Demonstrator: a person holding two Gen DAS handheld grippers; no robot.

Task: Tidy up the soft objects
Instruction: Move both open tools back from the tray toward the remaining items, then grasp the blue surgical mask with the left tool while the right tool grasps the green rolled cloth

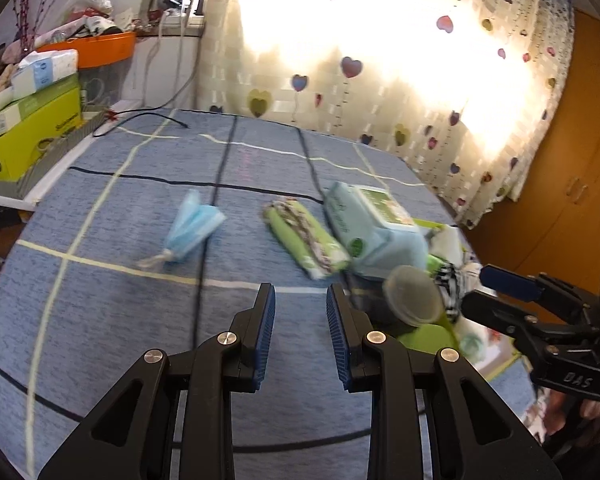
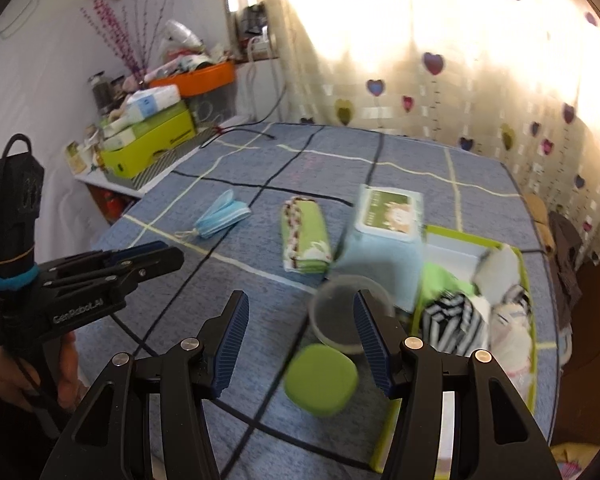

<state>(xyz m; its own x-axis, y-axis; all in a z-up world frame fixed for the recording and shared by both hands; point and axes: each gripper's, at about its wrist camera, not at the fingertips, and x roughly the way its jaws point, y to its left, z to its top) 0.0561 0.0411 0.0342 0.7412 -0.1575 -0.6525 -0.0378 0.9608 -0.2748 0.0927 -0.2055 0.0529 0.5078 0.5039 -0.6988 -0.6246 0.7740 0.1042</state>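
Closest to the right wrist camera, the right gripper [image 2: 300, 344] hangs over the blue checked bedspread [image 2: 228, 280] with its jaws spread wide and nothing between them. Just past its fingers a clear round container [image 2: 336, 312] and a green lid [image 2: 320, 380] lie near the front edge, both smeared by motion blur; the right finger covers part of the container's rim.

At the bedspread's right edge a green tray [image 2: 528, 320] is cut off by the gripper body. It holds a striped black-and-white cloth [image 2: 452, 320] and pale soft items too blurred to name.

Left of that view, the left gripper [image 2: 140, 260] is held level by a hand [image 2: 40, 376] low on its handle; its own camera shows the jaws [image 1: 300, 308] parted and empty.

Mid-bedspread, a pale blue wipes pack [image 2: 384, 236] sits touching the tray. A folded green towel [image 2: 306, 238] lies just beside it, and a crumpled blue face mask [image 2: 220, 220] lies farther toward the left edge.
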